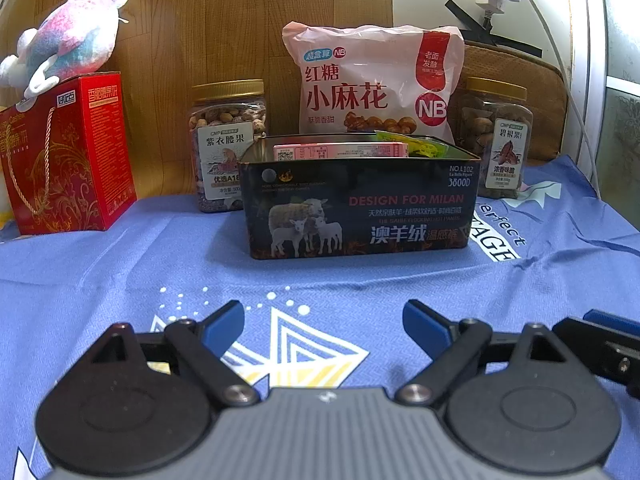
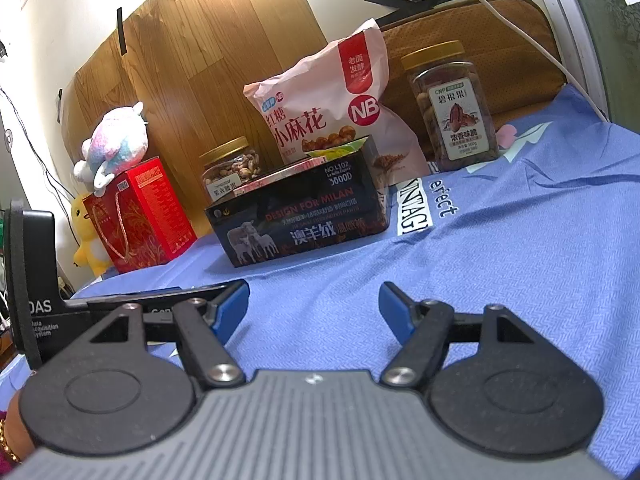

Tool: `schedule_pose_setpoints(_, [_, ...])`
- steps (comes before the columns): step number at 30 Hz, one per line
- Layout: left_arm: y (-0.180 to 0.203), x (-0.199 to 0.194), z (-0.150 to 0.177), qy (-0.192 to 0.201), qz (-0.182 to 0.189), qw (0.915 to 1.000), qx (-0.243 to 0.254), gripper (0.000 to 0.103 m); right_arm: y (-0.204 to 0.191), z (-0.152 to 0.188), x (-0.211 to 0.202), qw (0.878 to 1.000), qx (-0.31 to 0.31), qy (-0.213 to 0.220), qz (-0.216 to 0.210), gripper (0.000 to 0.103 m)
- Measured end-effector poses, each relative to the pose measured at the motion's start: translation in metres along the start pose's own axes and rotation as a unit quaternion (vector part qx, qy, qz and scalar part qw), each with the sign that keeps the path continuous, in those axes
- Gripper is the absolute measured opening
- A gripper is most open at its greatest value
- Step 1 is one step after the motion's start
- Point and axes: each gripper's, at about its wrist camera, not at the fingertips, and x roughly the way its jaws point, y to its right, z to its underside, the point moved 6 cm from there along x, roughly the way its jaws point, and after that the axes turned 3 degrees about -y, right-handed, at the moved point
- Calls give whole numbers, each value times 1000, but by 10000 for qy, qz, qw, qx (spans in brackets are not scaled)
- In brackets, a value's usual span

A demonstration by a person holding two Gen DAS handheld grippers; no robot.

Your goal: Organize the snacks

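Observation:
A dark open tin box point(image 1: 360, 208) printed with sheep stands on the blue cloth point(image 1: 120, 264); it also shows in the right wrist view point(image 2: 300, 220). A pink flat packet point(image 1: 340, 151) and green-yellow packets point(image 1: 428, 145) lie inside it. Behind it leans a pink snack bag point(image 1: 372, 80), also in the right wrist view point(image 2: 324, 112). A cashew jar point(image 1: 228, 144) stands to its left and a pecan jar point(image 1: 498, 140) to its right. My left gripper point(image 1: 323, 326) is open and empty, low over the cloth in front of the tin. My right gripper point(image 2: 314, 306) is open and empty beside it.
A red gift box point(image 1: 68, 152) with a plush toy point(image 1: 68, 40) on top stands at the back left. A yellow plush duck point(image 2: 86, 236) sits beside it. A wood panel point(image 1: 240, 20), a brown cushion point(image 2: 500, 40) and a white cable point(image 2: 520, 40) are behind.

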Motion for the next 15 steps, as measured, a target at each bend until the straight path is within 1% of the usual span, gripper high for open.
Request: schedule_pose_setpoints(15, [0,0,0,1,-1,10000,1,90,-1,0,-1,10000,9,18,6,74])
